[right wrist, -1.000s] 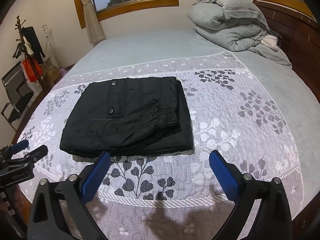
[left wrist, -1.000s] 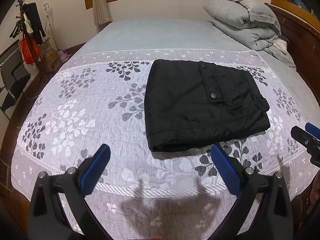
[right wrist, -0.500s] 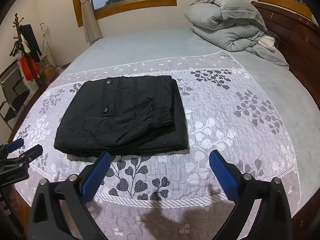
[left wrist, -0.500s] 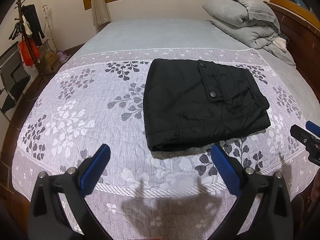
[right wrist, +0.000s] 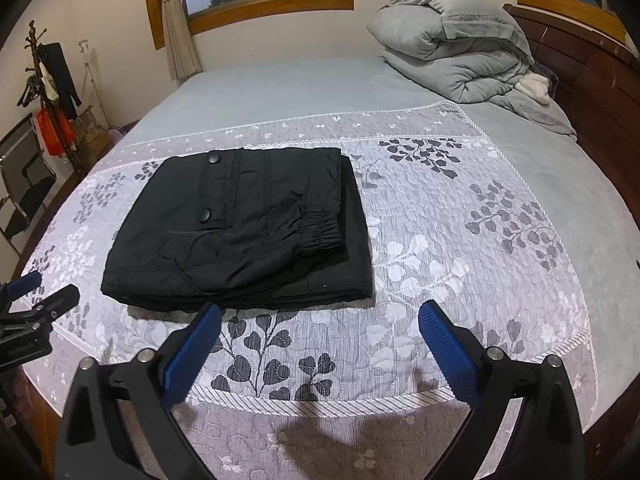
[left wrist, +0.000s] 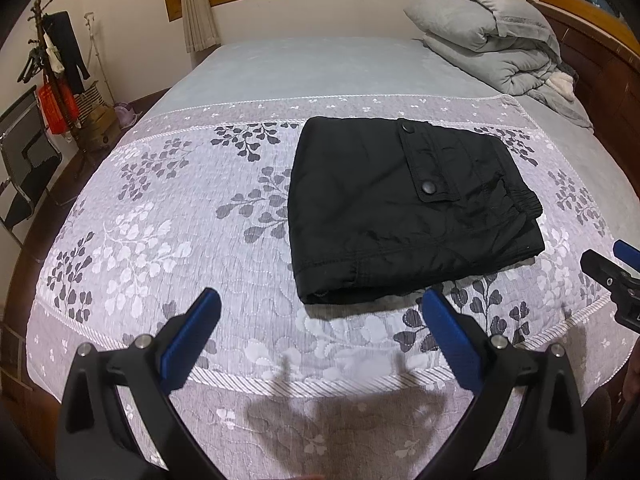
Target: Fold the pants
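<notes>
Pants (left wrist: 404,208), black, lie folded into a compact rectangle on the bed (left wrist: 168,216), on the grey leaf-print coverlet, two snap buttons and an elastic cuff facing up. Left claw (left wrist: 320,320) hangs above the near edge of the bed, jaws spread wide, gripping nothing, apart from the pants. Right claw (right wrist: 320,332) likewise spread and empty, just short of the folded edge. Grey duvet (right wrist: 452,60) bundled at the headboard corner.

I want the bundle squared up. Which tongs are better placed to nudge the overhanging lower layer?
Right tongs, probably: the black pants overhang on their side. Left tongs face the flush fold.
</notes>
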Motion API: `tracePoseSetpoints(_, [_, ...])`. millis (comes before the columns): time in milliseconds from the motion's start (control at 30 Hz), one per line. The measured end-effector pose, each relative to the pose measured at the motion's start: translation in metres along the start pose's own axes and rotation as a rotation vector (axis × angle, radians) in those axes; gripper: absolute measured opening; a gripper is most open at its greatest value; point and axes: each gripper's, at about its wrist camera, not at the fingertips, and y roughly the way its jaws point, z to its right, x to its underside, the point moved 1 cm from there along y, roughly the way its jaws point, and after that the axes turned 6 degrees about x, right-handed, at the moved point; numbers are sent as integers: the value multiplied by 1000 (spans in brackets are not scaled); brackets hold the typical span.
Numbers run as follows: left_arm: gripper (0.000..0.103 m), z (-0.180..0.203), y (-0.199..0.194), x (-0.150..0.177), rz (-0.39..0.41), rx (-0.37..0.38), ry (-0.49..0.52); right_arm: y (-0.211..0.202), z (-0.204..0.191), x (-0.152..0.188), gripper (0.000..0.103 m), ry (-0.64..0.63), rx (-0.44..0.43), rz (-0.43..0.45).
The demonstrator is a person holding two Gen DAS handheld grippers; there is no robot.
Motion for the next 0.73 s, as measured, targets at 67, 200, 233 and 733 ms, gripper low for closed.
tracePoseSetpoints(67, [100, -1, 1, 0, 1, -1, 1, 0, 0, 0, 99, -2, 2, -1])
tracePoseSetpoints(200, [100, -1, 0, 0, 4, 1, 4, 1, 0, 0, 99, -2, 1, -2])
tracePoseSetpoints(233, [100, -1, 0, 0, 6, 2, 5, 1, 0, 0, 99, -3, 1, -2])
tracePoseSetpoints(733, [100, 0, 4, 0, -5, 9, -2, 7, 1, 3, 99, -6, 4, -15])
